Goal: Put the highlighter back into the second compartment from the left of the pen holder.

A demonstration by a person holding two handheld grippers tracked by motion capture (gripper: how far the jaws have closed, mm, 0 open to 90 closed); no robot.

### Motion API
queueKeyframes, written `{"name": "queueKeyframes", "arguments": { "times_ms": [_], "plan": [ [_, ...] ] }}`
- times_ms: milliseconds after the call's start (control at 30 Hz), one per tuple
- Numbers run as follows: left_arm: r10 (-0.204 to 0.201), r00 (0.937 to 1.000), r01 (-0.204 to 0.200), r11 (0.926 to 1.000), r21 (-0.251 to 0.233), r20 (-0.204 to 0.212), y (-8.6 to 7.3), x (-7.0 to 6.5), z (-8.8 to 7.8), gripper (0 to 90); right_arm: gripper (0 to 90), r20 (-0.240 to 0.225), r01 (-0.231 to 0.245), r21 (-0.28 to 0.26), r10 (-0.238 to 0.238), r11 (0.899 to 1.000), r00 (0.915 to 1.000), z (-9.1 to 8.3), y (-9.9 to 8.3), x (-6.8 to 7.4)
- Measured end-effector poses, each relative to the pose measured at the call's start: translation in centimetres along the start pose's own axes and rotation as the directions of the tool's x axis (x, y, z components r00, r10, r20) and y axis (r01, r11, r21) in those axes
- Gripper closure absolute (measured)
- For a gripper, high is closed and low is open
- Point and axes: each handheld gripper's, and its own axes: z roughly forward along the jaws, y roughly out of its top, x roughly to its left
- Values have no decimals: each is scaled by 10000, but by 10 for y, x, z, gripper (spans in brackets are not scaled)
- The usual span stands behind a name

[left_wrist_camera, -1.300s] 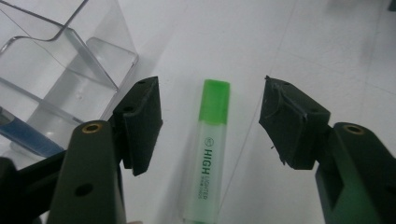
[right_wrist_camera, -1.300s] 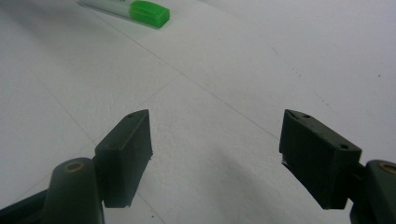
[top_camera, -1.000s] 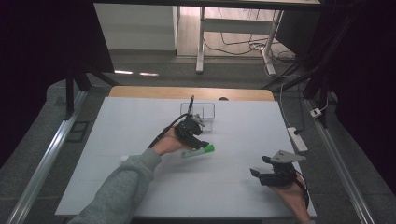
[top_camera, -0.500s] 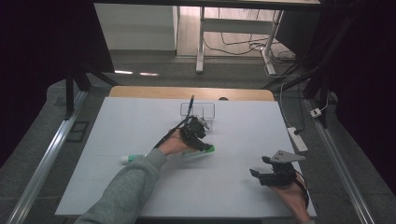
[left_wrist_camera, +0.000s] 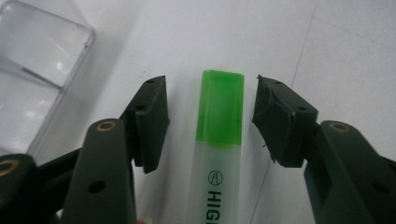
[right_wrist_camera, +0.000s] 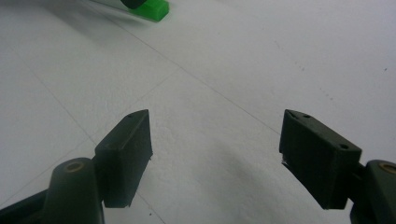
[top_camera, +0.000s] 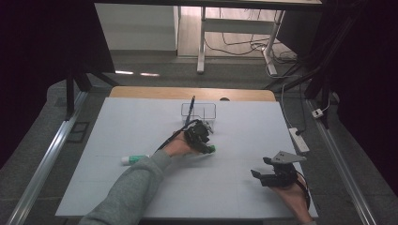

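Here the green-capped highlighter (left_wrist_camera: 219, 140) lies flat on the white table (top_camera: 141, 117), near the table's centre and just in front of the clear plastic container (top_camera: 199, 111). In the left gripper view its green cap sits directly between the two black jaws, with a visible gap of table on each side. The left gripper (left_wrist_camera: 211, 122) has just been closing its jaws around the highlighter, but the pads do not yet press on it; the claw remains open.

Progress, as a judgement: the approach and alignment appear done, since the jaws straddle the cap squarely. Still outstanding are the closure onto the barrel, the lift, and any placement. The container, standing just beyond the left hand, is the likely destination.

The right gripper (right_wrist_camera: 217, 154) rests near the table's right front edge, well apart from the highlighter. Its jaws stand wide open with bare table between them.

Count of items:
- Highlighters with green cap at the left gripper: one.
- A second marker (top_camera: 133, 160) with a green band, lying to the left beside the grey sleeve (top_camera: 136, 187): one.
- Clear containers: one, with a dark pen (top_camera: 191, 110) standing tilted in it.
- Grippers: two.
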Motion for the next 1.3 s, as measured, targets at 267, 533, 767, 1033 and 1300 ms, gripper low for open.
{"name": "queueKeyframes", "arguments": {
  "times_ms": [267, 533, 767, 1033, 1300],
  "plan": [
    [311, 9994, -307, 9990, 334, -118, 1, -4, 7, 571, 247, 22, -18, 0, 18, 10000, 10000, 1, 0, 0],
    [369, 9987, -354, 9985, 418, -358, 2, -7, 6, 646, 247, 25, -18, 10, 18, 10000, 10000, 1, 0, 0],
    [406, 9984, -389, 9983, 437, -390, 2, -7, 6, 657, 247, 44, -22, 1, 22, 10000, 10000, 1, 0, 0],
    [480, 9980, -469, 9986, 255, -421, 2, -7, 2, 660, 247, 57, -5, 31, 5, 10000, 10000, 0, -1, -1],
    [360, 9972, -375, 9990, -229, -656, 0, -4, -16, 660, 247, 60, -3, 23, 3, 10000, 10000, 0, -1, -1]
  ]
}}
